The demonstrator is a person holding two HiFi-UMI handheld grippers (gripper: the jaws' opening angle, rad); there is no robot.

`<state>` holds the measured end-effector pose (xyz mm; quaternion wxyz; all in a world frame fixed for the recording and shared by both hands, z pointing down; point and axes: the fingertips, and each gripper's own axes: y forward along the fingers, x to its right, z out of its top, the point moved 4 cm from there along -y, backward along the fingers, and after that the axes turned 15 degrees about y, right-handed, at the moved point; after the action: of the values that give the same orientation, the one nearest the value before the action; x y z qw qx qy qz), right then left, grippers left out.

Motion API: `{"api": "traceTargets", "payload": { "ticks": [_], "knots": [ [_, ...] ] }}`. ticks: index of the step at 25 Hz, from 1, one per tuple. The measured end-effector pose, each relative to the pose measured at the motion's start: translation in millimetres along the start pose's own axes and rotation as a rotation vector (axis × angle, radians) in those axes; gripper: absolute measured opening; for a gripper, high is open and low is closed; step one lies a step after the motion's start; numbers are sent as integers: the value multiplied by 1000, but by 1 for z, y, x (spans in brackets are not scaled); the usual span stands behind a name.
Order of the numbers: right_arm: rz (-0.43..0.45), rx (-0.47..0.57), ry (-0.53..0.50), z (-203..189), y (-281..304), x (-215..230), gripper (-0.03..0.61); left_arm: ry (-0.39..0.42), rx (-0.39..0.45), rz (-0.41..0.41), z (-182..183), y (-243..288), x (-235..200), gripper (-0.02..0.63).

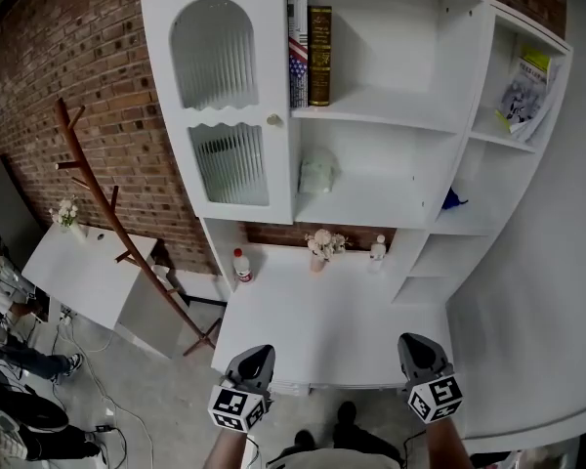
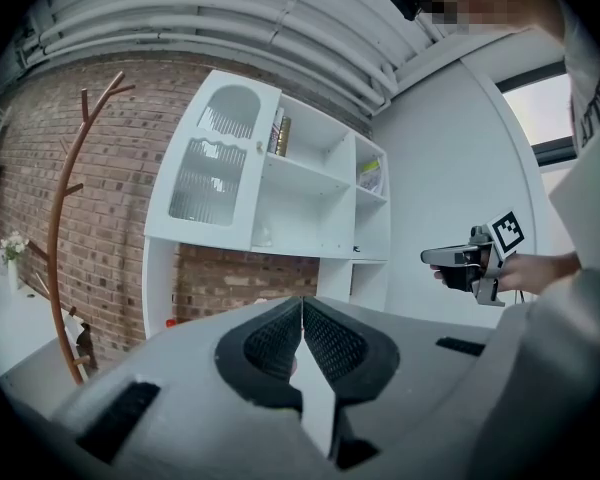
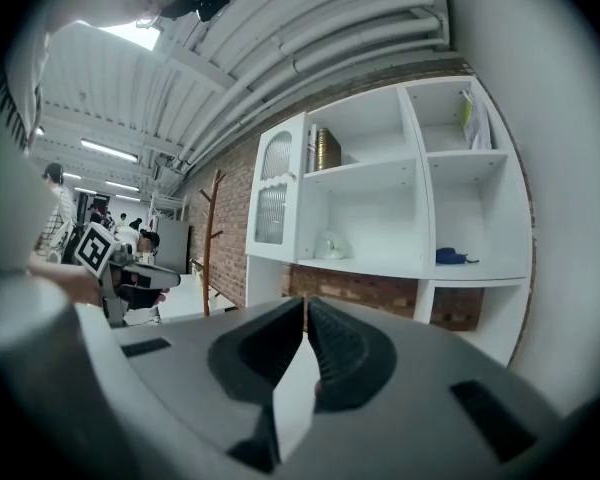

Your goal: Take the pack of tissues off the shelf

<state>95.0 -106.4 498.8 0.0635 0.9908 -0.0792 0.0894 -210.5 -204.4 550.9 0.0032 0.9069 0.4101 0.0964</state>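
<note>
Both grippers shut and empty, short of the shelf unit

Head view: the pack of tissues (image 1: 317,172) lies on the shelf unit's (image 1: 400,115) middle shelf, right of its glazed door (image 1: 225,96). The left gripper (image 1: 253,362) and right gripper (image 1: 417,348) hang below it. Left gripper view: jaws together, with the right gripper side-on beside the unit. Right gripper view: jaws together, and the tissues face the camera.

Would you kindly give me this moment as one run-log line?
stage: pre-grasp | left gripper: shut, empty | right gripper: shut, empty | tissue pack: on middle shelf, untouched
</note>
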Motion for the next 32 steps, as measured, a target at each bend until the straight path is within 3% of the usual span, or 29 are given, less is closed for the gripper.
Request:
{"api": "traceTargets", "payload": {
  "ticks": [10, 21, 32],
  "knots": [
    [92, 10, 11, 18, 48, 47, 34, 40, 0, 70, 22, 56, 0, 26],
    [215, 0, -1, 37, 100, 100, 34, 173, 32, 140, 84, 156, -9, 26],
    [289, -17, 29, 41, 127, 140, 34, 266, -2, 170, 127, 249, -23, 28]
  ]
}}
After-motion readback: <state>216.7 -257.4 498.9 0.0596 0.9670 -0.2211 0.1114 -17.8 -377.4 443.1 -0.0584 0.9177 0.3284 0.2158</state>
